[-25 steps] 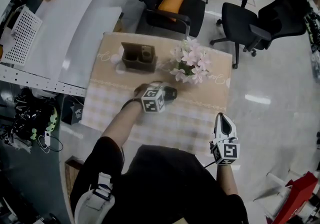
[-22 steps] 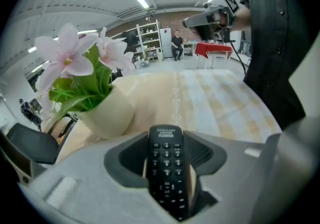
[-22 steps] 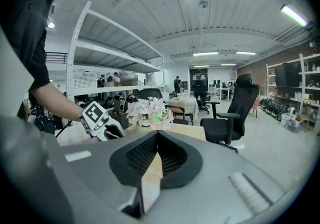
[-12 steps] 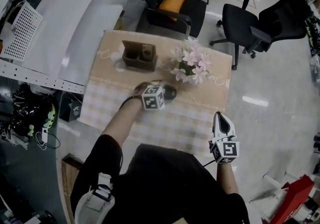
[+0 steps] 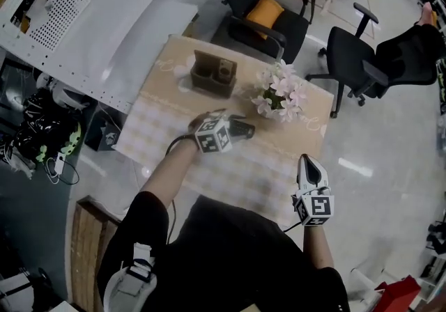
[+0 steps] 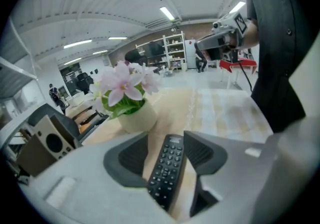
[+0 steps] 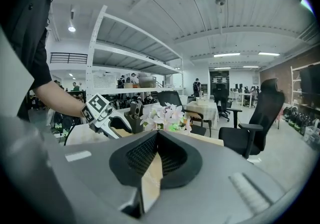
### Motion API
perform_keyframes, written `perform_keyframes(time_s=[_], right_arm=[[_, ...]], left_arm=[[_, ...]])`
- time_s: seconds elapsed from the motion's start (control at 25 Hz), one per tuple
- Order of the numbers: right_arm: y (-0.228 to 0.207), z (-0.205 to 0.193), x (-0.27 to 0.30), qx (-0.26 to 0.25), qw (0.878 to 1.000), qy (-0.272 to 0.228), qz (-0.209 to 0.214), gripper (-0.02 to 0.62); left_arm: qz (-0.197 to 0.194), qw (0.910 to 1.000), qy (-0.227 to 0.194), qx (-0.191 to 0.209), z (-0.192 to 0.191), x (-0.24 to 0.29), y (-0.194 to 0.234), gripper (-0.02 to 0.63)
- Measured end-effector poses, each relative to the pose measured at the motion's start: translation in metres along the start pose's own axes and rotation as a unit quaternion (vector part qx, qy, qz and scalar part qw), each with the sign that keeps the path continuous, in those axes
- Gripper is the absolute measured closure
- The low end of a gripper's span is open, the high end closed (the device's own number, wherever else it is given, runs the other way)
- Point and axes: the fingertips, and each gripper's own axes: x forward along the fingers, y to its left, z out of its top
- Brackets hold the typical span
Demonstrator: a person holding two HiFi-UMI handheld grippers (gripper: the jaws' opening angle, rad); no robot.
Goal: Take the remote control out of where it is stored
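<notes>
Lying lengthwise between the jaws of the left hand-held gripper [image 6: 165, 138], the remote control [image 6: 167, 170] is judged to be resting on the cloth-covered surface [image 5: 279, 164]. It is near the flower pot [image 6: 132, 115] and well apart from the brown holder [image 5: 212, 74]. The jaws have just been opening and stand wide. Cloth is seen between one pad and the remote, so no grip is judged to be held. The right hand-held gripper [image 7: 157, 138] is closed on nothing, off at the surface's edge. The remote is judged light, stiff and slim, with a smooth shell that may slip. It is best taken across its narrow sides near the middle, where balance is kept and no buttons are pressed.
</notes>
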Motion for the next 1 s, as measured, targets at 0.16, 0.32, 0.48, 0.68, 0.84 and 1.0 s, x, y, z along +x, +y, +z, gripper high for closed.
perform_keyframes(time_s=[0.16,0.32,0.48,0.68,0.84,1.0], right_arm=[[0.005,0.011,0.005,-0.014,0.999,-0.01,0.029,0.591],[0.01,0.019,0.011,-0.022,0.998,-0.021,0.05,0.591],[0.016,0.023,0.022,-0.031,0.996,-0.03,0.072,0.591],[0.03,0.031,0.035,-0.039,0.994,-0.04,0.097,0.591],[0.043,0.036,0.046,-0.048,0.991,-0.04,0.122,0.591],[0.057,0.039,0.054,-0.05,0.989,-0.043,0.135,0.591]], left_arm=[[0.068,0.9929,-0.049,-0.084,0.007,-0.031,0.011,0.448],[0.142,0.9753,-0.082,-0.148,0.01,-0.07,0.016,0.511],[0.228,0.9496,-0.096,-0.192,0.006,-0.104,0.021,0.564],[0.297,0.9233,-0.122,-0.211,0.008,-0.136,0.009,0.589],[0.314,0.8932,-0.179,-0.267,0.014,-0.156,-0.001,0.604],[0.331,0.8532,-0.233,-0.329,0.012,-0.175,0.002,0.604]])
